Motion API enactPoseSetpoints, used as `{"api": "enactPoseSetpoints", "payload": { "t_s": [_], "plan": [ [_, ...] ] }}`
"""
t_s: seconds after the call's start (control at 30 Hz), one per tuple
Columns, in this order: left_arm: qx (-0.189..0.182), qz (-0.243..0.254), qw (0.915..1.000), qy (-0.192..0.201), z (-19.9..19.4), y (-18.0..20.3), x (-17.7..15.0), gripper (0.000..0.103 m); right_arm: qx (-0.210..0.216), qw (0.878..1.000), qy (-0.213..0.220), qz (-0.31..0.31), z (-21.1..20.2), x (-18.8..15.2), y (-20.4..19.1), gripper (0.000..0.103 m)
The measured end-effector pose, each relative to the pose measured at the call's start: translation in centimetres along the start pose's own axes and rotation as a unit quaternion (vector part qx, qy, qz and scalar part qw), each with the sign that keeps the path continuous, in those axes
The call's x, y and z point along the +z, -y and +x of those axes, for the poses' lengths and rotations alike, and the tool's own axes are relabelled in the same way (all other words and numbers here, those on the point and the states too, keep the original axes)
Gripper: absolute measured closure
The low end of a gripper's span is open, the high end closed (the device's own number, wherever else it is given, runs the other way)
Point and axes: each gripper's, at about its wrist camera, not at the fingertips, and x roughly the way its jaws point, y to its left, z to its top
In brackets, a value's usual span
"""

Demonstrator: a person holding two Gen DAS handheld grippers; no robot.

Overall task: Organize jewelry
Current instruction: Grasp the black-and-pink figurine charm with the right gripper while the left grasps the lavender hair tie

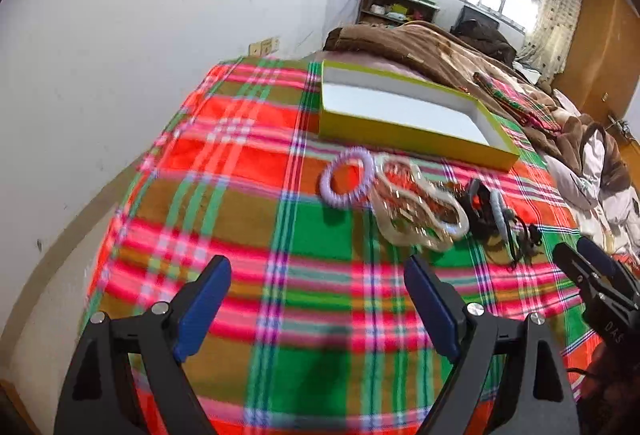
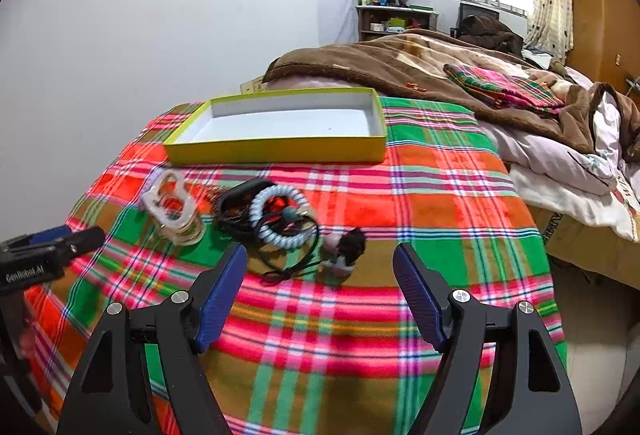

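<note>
Fingers spread both sides — tray seemingly empty, jewelry beside.

One box — two coil bands, one clip.

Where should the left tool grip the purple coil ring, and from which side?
Pinch the near arc of the purple ring, coming from above with one finger in its hole. It lies flat on the blanket, and its far right edge meets the clear bracelets. The open left tool is nearest.
</note>
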Motion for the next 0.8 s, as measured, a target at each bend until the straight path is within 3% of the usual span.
{"api": "enactPoseSetpoints", "payload": {
  "t_s": [0.07, 0.23, 0.43, 0.8],
  "plan": [
    [0.005, 0.025, 0.9996, -0.009, 0.8, 0.2, 0.6, 0.014, -0.001, 1.000, -0.002, 0.005, 0.2, 0.3, 0.4, 0.027],
    [-0.034, 0.021, 0.9980, -0.049, 2.8, 0.0, 1.4, 0.021, -0.004, 1.000, -0.004, 0.010, 0.7, 0.7, 1.3, 0.027],
    [-0.027, 0.071, 0.9966, -0.034, 4.0, 1.0, 2.3, 0.026, -0.007, 1.000, -0.015, 0.013, 1.2, 0.9, 2.3, 0.027],
    [-0.040, 0.105, 0.9929, -0.041, 6.4, 2.2, 3.3, 0.059, -0.011, 0.999, -0.043, 0.029, 2.7, 1.1, 3.6, 0.027]
  ]
}}
